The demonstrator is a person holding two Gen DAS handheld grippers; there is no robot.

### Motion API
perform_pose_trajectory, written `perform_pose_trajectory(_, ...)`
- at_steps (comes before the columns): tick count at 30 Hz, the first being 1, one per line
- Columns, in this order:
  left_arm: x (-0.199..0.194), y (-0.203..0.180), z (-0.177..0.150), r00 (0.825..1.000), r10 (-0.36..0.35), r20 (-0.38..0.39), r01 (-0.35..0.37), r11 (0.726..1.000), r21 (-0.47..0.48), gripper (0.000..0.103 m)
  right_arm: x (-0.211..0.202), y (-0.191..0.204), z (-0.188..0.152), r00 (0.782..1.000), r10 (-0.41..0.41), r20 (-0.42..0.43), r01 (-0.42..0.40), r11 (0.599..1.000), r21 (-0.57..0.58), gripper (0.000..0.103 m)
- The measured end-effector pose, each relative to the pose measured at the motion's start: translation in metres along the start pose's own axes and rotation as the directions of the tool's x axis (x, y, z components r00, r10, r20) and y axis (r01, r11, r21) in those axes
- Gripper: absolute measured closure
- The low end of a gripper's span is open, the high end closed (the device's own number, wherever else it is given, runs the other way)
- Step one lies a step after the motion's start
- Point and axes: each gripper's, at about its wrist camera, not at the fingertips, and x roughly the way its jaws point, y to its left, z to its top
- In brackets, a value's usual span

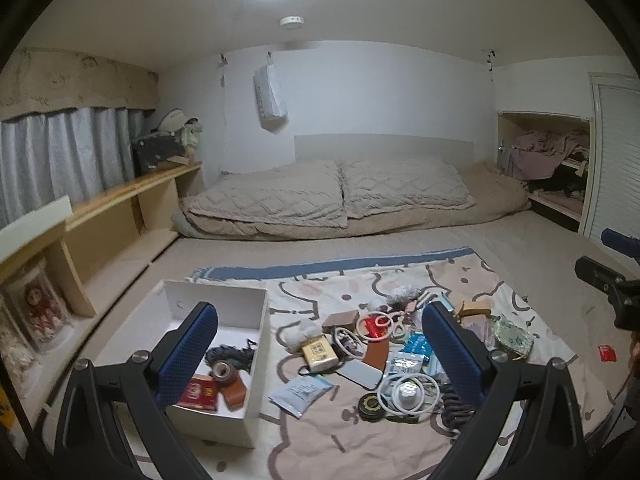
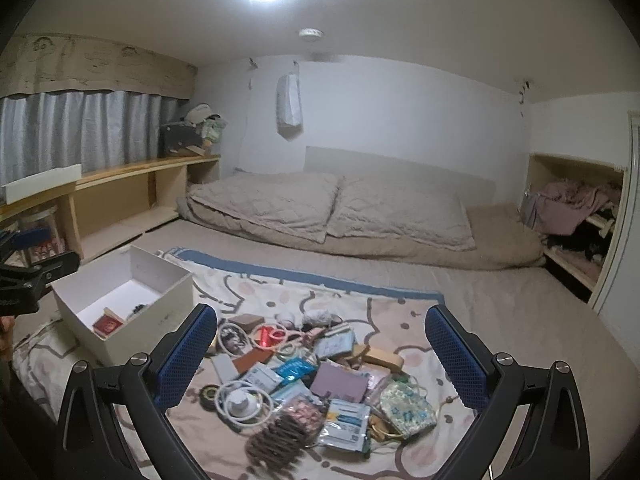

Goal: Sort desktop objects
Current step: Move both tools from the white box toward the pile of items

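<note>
1. The left gripper (image 1: 320, 344) hangs above the blanket (image 1: 400, 448), its blue fingers (image 1: 192, 352) spread wide with nothing between them.
2. The right gripper (image 2: 320, 348) hangs the same way, fingers (image 2: 456, 356) spread and empty, over the same blanket (image 2: 420, 312).
3. The white box (image 1: 256, 364) sits below the left gripper's left finger; in the right wrist view the box (image 2: 168, 320) lies ahead and to the left of that gripper.
4. Inside the box are a red booklet (image 1: 198, 394), a roll of tape (image 1: 222, 372), a brown case (image 1: 235, 392) and a dark cord (image 1: 230, 354).
5. The pile lies between and ahead of both grippers' fingers: a white cable coil (image 1: 406, 394), a black round tin (image 1: 372, 403), a yellow packet (image 1: 318, 354), a white pad (image 1: 360, 374).
6. Nearest the right gripper lie a dark coiled cord (image 2: 280, 438), a purple card (image 2: 340, 386), a floral pouch (image 2: 406, 404) just inside its right finger, and a red ribbon roll (image 2: 270, 336) farther ahead.
7. A small red packet (image 1: 607, 353) lies well apart, right of the left gripper.
8. A bed (image 2: 360, 216) lies far ahead.
</note>
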Motion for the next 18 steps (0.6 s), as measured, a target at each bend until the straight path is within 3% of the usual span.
perform_pose_trajectory(7, 0.037, -0.016, -0.033, 0.998, -0.067, -0.018, 0.067, 0.997, 0.026, 0.000, 0.032, -0.023, -0.043, 0.997, -0.034, -0.070, 0.037, 0.998, 0.046, 0.000)
perform_pose_trajectory(14, 0.078, -0.026, -0.071, 0.985, -0.138, -0.105, 0.139, 0.990, 0.004, 0.000, 0.061, -0.043, -0.087, 0.981, -0.069, -0.180, 0.088, 0.991, 0.099, 0.000)
perform_pose_trajectory(18, 0.097, -0.035, -0.096, 0.973, -0.168, -0.157, 0.177, 0.983, 0.047, 0.000, 0.081, -0.046, -0.108, 0.968, -0.062, -0.243, 0.097, 0.986, 0.132, 0.000)
